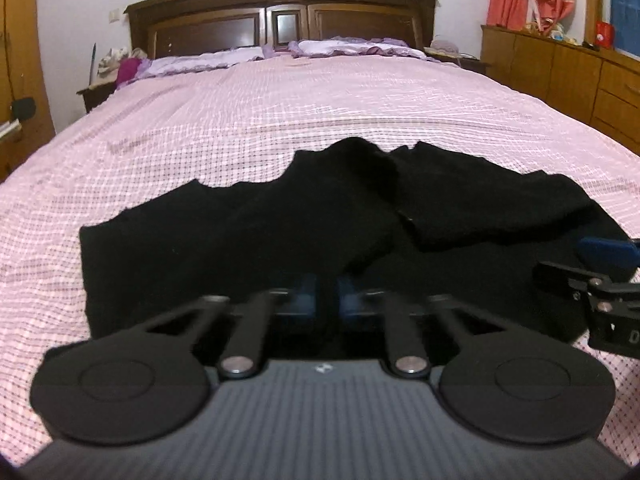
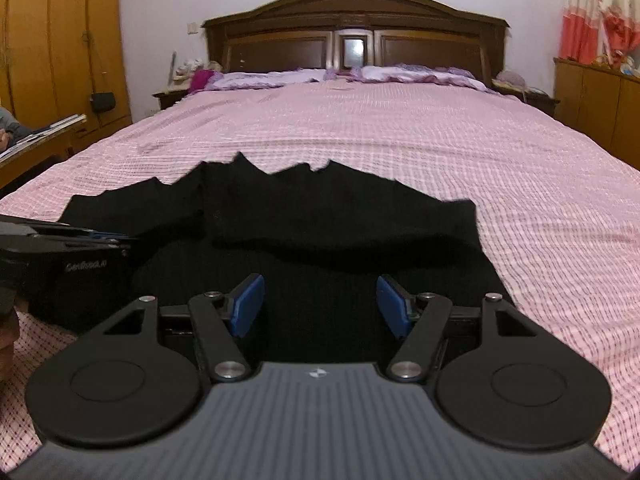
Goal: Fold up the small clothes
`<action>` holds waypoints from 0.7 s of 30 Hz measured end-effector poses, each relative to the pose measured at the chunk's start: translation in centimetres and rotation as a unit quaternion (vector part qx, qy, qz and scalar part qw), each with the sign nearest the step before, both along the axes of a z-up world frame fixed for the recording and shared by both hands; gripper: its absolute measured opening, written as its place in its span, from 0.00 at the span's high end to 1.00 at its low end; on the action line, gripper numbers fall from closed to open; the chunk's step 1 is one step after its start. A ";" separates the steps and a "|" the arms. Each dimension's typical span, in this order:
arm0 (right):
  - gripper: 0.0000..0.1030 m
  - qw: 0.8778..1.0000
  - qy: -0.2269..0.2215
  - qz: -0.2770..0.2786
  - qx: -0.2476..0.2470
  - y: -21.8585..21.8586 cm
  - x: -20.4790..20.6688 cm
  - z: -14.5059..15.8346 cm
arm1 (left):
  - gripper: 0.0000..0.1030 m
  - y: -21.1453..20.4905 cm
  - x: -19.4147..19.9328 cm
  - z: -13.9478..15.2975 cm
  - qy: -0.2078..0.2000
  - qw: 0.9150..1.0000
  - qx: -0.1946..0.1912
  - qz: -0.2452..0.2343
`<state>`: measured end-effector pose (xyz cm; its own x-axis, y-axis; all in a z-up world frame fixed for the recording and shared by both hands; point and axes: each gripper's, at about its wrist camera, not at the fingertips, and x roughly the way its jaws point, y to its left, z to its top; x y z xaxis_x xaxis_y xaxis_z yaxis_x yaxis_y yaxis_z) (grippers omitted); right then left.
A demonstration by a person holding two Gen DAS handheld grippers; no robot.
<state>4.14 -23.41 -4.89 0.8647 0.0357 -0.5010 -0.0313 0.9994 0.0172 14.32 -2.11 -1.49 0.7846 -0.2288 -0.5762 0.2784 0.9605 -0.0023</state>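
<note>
A black garment [image 1: 260, 232] lies spread on the pink checked bedcover [image 1: 280, 112], with its right part folded over itself [image 1: 480, 208]. My left gripper [image 1: 326, 296] is at the garment's near edge, its blue pads almost together with black cloth between them. In the right wrist view the same garment [image 2: 340, 220] fills the middle. There my right gripper [image 2: 320, 304] hovers low over its near part, blue pads wide apart and holding nothing. The left gripper [image 2: 120, 238] shows at the left, fingers flat together. The right gripper [image 1: 600, 260] enters the left wrist view at the right edge.
A dark wooden headboard [image 1: 280, 12] and lilac pillows [image 1: 352, 46] are at the far end of the bed. Wooden cabinets [image 1: 560, 68] line the right side. A wardrobe [image 2: 60, 40], a desk with books [image 2: 40, 132] and a person's sleeve [image 2: 8, 124] are on the left.
</note>
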 end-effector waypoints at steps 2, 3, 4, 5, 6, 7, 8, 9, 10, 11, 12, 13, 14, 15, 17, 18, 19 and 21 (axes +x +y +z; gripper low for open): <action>0.32 0.999 -0.014 0.026 -0.023 0.6 0.3 0.5 | 0.92 0.7 0.2 0.2 0.003 1.000 -0.029 0.007; 0.32 0.998 -0.022 0.036 -0.040 1.0 0.5 0.8 | 0.93 0.9 0.2 0.4 0.002 0.999 -0.037 0.010; 0.32 0.997 -0.030 0.048 -0.059 1.4 0.8 1.0 | 0.93 1.2 0.2 0.6 -0.003 0.999 -0.041 0.012; 0.32 0.995 -0.033 0.058 -0.074 1.7 1.1 1.2 | 0.93 1.3 0.1 0.8 -0.010 0.999 -0.041 0.015; 0.32 0.993 -0.032 0.067 -0.088 2.0 1.5 1.2 | 0.94 1.6 0.0 1.1 -0.018 0.999 -0.041 0.018; 0.32 0.992 -0.029 0.077 -0.099 2.3 2.0 1.2 | 0.94 1.7 -0.1 1.4 -0.024 0.999 -0.040 0.022; 0.32 0.990 -0.026 0.086 -0.106 2.6 2.4 1.2 | 0.94 2.1 -0.1 1.7 -0.030 0.998 -0.041 0.027; 0.32 0.989 -0.025 0.094 -0.112 2.8 2.7 1.2 | 0.94 2.5 0.0 2.1 -0.035 0.998 -0.042 0.032; 0.32 0.988 -0.023 0.103 -0.117 3.1 3.1 1.1 | 0.94 2.8 0.1 2.4 -0.039 0.998 -0.041 0.036; 0.32 0.986 -0.021 0.109 -0.122 3.3 3.4 1.0 | 0.94 3.3 0.4 2.8 -0.043 0.998 -0.038 0.040; 0.32 0.985 -0.021 0.112 -0.127 3.4 3.7 0.9 | 0.94 3.7 0.6 3.1 -0.048 0.997 -0.033 0.046; 0.32 0.984 -0.020 0.114 -0.133 3.6 4.0 0.7 | 0.94 4.1 1.0 3.5 -0.055 0.997 -0.026 0.054; 0.32 0.983 -0.017 0.113 -0.144 3.8 4.4 0.5 | 0.94 4.6 1.2 3.9 -0.061 0.996 -0.021 0.061; 0.32 0.981 -0.015 0.112 -0.155 4.0 4.7 0.4 | 0.94 5.0 1.5 4.3 -0.066 0.995 -0.018 0.067; 0.32 0.978 -0.015 0.116 -0.173 4.2 5.1 0.0 | 0.94 6.0 2.3 5.0 -0.080 0.993 -0.006 0.083; 0.32 0.977 -0.015 0.119 -0.178 4.2 5.2 -0.1 | 0.94 6.4 2.7 5.2 -0.086 0.992 0.002 0.091; 0.32 0.976 -0.015 0.122 -0.180 4.3 5.4 -0.1 | 0.94 6.8 3.1 5.3 -0.094 0.990 0.009 0.100; 0.32 0.975 -0.014 0.126 -0.180 4.2 5.7 -0.2 | 0.94 7.7 4.2 5.0 -0.105 0.987 0.024 0.117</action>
